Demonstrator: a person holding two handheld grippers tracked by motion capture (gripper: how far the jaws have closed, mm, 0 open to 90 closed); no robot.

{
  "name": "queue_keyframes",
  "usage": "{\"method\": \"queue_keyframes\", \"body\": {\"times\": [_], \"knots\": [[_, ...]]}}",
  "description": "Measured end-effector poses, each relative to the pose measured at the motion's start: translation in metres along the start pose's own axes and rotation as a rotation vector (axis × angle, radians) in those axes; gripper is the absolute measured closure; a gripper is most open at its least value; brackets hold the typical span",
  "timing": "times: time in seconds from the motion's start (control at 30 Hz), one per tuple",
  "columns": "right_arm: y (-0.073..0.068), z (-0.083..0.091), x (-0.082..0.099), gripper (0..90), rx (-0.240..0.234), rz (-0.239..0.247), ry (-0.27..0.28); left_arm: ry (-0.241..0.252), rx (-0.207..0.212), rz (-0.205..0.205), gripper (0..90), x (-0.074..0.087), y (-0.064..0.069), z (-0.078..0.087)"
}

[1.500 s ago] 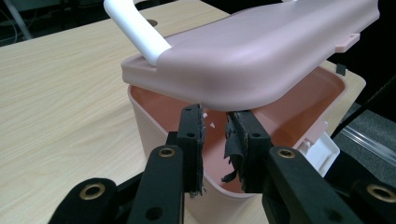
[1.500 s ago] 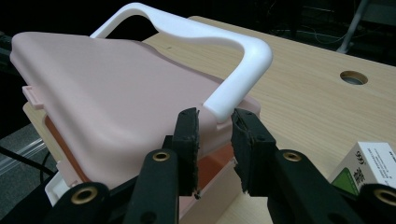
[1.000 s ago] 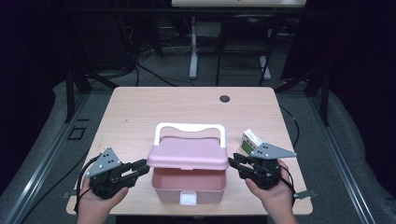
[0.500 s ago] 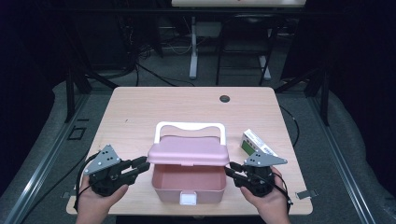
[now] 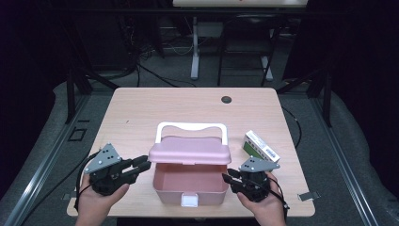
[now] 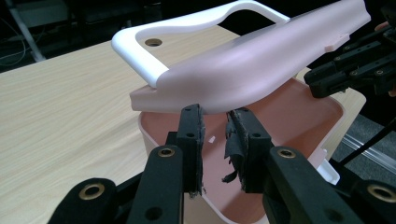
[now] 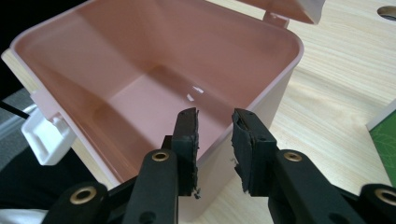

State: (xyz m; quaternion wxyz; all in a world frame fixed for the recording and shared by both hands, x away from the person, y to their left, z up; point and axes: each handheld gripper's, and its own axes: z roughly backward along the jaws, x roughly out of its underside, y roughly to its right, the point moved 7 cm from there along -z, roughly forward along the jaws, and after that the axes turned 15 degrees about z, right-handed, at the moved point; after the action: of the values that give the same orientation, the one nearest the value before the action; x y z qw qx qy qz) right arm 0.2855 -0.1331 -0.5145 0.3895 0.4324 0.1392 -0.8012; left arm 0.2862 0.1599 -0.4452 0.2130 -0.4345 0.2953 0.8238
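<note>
The left tongs (image 5: 140, 165) sit just left of the pink box (image 5: 190, 182), jaws partly open and holding nothing, their tips under the left edge of the half-raised lid (image 5: 189, 149). The box stands at the near middle of the worktop (image 5: 141, 108), long axis left to right, white handle (image 5: 190, 127) behind the lid. The right tongs (image 5: 229, 179) sit just right of the box, partly open and empty, straddling its right wall. A green carton (image 5: 261, 146) lies right of the box. A dark room surrounds the pale wood.
</note>
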Motion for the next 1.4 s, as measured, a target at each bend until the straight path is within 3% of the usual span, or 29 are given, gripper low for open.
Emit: {"method": "queue_keyframes", "body": {"times": [1.4], "knots": [[0.003, 0.001, 0.003, 73.5, 0.003, -0.016, 0.011, 0.04, -0.022, -0.01, 74.7, -0.025, -0.002, -0.006]]}}
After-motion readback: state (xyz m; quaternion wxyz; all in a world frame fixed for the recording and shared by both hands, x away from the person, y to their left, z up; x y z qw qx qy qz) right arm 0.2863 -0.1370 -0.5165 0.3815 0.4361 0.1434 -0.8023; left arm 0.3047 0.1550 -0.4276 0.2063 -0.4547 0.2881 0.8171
